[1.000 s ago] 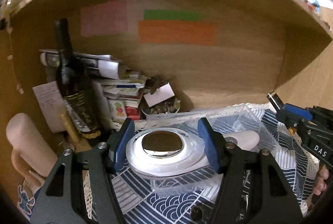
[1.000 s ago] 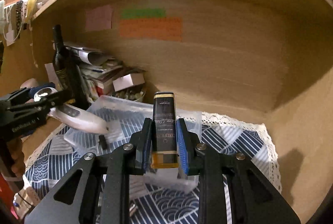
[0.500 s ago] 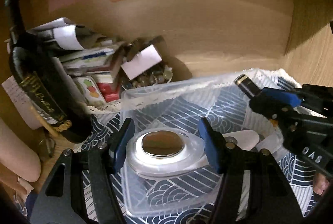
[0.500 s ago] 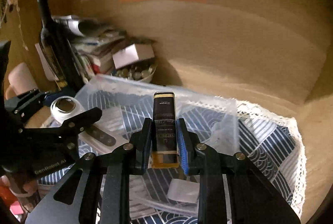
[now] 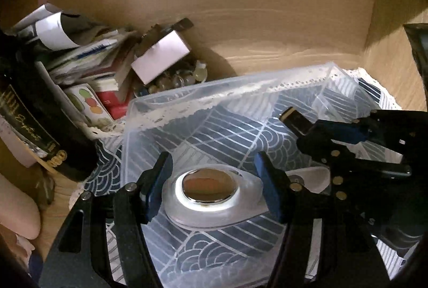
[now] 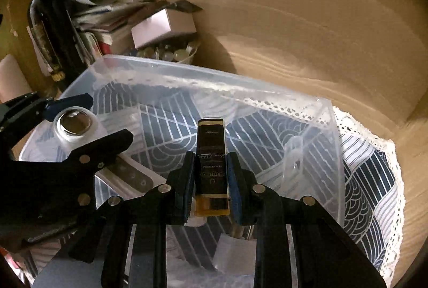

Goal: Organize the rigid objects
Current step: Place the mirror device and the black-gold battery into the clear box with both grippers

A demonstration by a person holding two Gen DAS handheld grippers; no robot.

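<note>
My left gripper (image 5: 214,181) is shut on a white tool with a round mirror-like head (image 5: 208,189), held low inside a clear plastic bin (image 5: 224,86). My right gripper (image 6: 211,178) is shut on a slim black and gold box (image 6: 211,154), held over the same bin (image 6: 187,74). Each gripper shows in the other's view: the right with its box (image 5: 294,120) at the bin's right side, the left with its tool (image 6: 72,123) at the bin's left side.
The bin sits on a blue wave-pattern cloth with lace trim (image 6: 374,181) inside a wooden shelf bay. A dark wine bottle (image 6: 45,28), stacked books and papers (image 5: 88,65), a small white box (image 6: 163,27) and a bowl of small items (image 6: 171,53) crowd the back left.
Both grippers have moved forward and down into the bin, each still holding its object. The shelf's back wall and the clutter now appear closer.
</note>
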